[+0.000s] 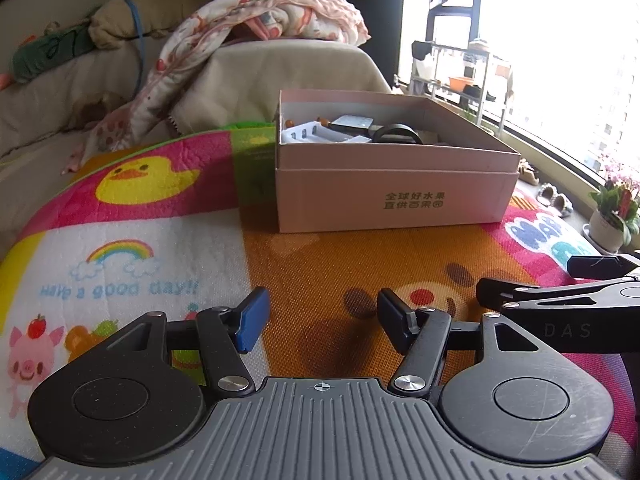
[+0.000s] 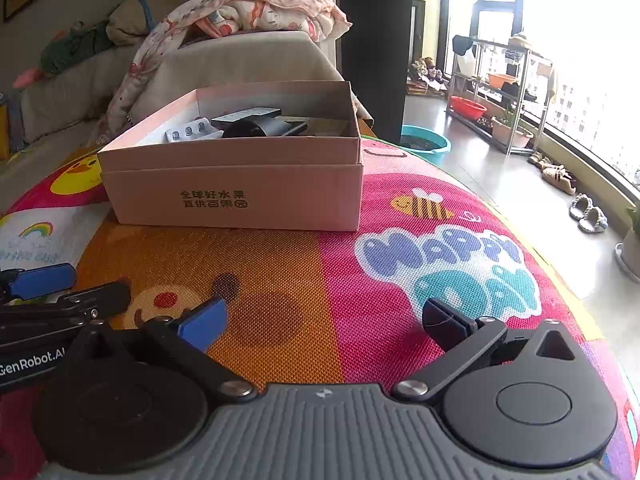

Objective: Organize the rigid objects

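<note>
Cardboard box [image 1: 394, 184] sits on the cartoon play mat [image 1: 312, 264], holding a black ring-shaped item [image 1: 396, 134] and white plastic pieces [image 1: 308, 134]; likely light, stiff, best pinched by edges. Left gripper [image 1: 320, 314] and right gripper [image 2: 324, 320] hover spread, empty, angled down toward it.

box [image 1: 396, 196]: pale pink cardboard, open-topped, dark printed characters on near wall, stood upright on the colourful mat, far centre | contents: white plastic piece with slots [image 1: 304, 133] lay at left inside; black ring-shaped item [image 1: 396, 134] near middle; grey flat piece [image 1: 354, 121] behind it; others hidden by the wall
</note>
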The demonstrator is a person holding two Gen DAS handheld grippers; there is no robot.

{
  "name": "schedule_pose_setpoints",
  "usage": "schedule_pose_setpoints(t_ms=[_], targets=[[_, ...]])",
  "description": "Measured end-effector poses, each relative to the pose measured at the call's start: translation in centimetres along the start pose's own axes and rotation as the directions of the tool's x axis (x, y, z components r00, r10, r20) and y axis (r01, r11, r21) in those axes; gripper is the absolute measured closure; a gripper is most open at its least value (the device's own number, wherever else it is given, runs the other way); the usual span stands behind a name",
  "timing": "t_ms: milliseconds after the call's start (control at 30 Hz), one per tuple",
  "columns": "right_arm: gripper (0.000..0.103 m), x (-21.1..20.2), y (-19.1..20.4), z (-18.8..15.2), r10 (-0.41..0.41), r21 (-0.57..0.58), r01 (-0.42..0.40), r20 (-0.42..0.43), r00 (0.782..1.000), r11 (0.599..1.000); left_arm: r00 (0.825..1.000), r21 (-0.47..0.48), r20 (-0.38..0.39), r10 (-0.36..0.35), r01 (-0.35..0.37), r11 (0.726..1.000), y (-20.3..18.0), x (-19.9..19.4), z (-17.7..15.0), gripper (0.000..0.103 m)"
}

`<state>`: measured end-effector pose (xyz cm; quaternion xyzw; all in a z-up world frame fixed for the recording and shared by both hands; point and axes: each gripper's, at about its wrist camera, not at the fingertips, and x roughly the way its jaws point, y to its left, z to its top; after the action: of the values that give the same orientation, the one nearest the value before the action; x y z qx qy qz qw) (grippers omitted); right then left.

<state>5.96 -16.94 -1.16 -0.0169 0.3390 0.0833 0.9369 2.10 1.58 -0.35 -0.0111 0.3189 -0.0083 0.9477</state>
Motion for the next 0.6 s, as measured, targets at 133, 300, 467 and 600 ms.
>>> schedule_pose_setpoints(t_ms=[133,300,467,600], targets=[[0.0,0.02,0.01,0.01,0.0,0.0,0.0,-0.001,1.0,1.0,1.0,0.006,-0.001,0.004,-0.004,1.0,0.02,0.01,0.01,0.037],[0.0,0.02,0.04,-0.02,-0.001,-0.001,0.001,0.0,1.0,1.0,1.0,0.005,-0.002,0.004,-0.004,1.0,-0.01,0.02,0.05,0.037],[0.0,0.03,0.01,-0.02,0.0,0.0,0.0,0.0,1.0,1.0,1.0,0.005,-0.002,0.003,-0.003,1.0,0.0,0.02,0.03,0.037],[0.0,0.02,0.03,-0.02,0.0,0.0,0.0,0.0,1.0,1.0,1.0,0.004,-0.002,0.002,-0.002,1.0,0.0,0.01,0.05,0.037]])
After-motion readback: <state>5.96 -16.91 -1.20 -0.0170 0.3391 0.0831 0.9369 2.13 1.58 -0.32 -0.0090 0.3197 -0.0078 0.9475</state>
